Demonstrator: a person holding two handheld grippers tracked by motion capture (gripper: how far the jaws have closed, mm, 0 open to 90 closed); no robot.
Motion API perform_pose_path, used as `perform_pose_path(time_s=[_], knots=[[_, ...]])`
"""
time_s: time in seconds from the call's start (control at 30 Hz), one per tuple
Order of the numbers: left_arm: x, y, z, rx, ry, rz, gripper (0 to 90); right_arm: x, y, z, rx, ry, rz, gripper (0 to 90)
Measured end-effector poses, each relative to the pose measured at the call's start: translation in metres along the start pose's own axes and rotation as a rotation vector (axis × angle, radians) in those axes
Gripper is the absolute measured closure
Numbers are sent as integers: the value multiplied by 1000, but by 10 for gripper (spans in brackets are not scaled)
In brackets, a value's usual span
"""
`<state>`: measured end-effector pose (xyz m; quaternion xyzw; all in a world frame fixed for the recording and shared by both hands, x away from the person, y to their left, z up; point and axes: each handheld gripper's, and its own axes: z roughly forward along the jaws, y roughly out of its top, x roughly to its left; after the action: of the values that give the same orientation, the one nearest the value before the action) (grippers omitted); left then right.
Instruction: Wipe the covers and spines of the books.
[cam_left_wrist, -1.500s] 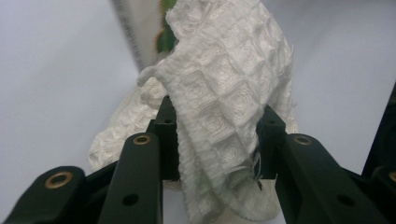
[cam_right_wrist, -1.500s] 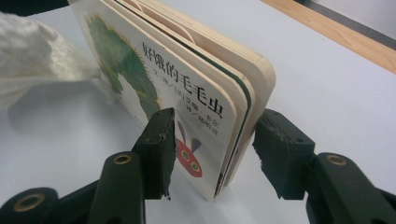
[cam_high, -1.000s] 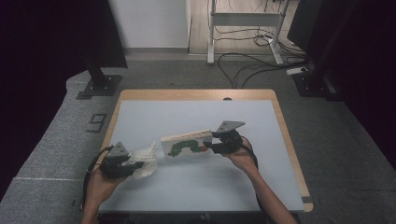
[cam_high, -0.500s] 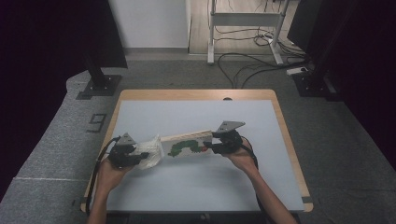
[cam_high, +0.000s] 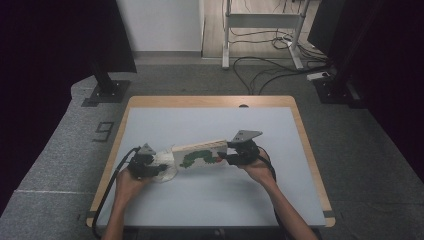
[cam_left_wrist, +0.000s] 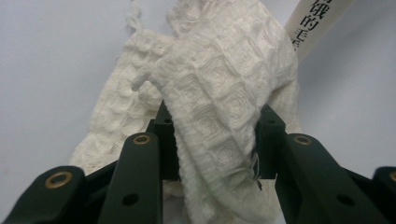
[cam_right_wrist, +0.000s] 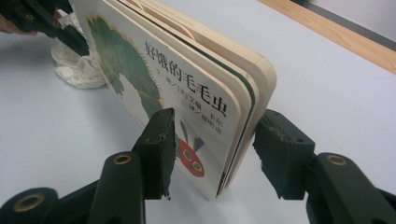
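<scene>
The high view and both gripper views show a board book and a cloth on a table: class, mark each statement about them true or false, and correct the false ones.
1. The left gripper has its jaws around the white waffle-weave cloth. True.
2. The thick caterpillar board book lies flat on the pale blue table top. False: it stands on edge.
3. The right gripper has its jaws on either side of the book's end. True.
4. The cloth lies at the table's far edge. False: it is near the left front, beside the book.
5. The book's cover is plain red. False: it shows a green caterpillar.
</scene>
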<state>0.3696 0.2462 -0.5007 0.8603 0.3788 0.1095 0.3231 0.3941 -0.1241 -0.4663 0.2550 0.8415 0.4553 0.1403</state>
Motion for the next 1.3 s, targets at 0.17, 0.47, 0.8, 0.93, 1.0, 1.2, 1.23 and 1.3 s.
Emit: perform_pose_path(time_s=[0.17, 0.47, 0.8, 0.93, 1.0, 1.2, 1.23, 1.3], knots=[[-2, -1, 4, -17, -22, -13, 627, 1, 0, -1, -7, 11, -1, 479], [-4, 0, -2, -60, -52, -17, 637, 4, 0, -1, -10, 17, -10, 500], [-11, 16, -26, -94, -34, 10, 639, 6, 1, 0, -9, 3, -10, 510], [-13, 22, -36, -106, -28, 15, 638, 6, 1, -1, -9, 4, -7, 515], [-15, 25, -41, -113, -26, 18, 638, 6, 1, -1, -9, 4, -8, 515], [-18, 32, -53, -129, -14, 29, 637, 6, 1, -1, -8, 3, -9, 514], [-18, 33, -55, -131, -15, 31, 637, 6, 1, -1, -7, 3, -9, 514], [-19, 35, -59, -140, -14, 33, 636, 6, 1, -1, -7, 4, -8, 515]])
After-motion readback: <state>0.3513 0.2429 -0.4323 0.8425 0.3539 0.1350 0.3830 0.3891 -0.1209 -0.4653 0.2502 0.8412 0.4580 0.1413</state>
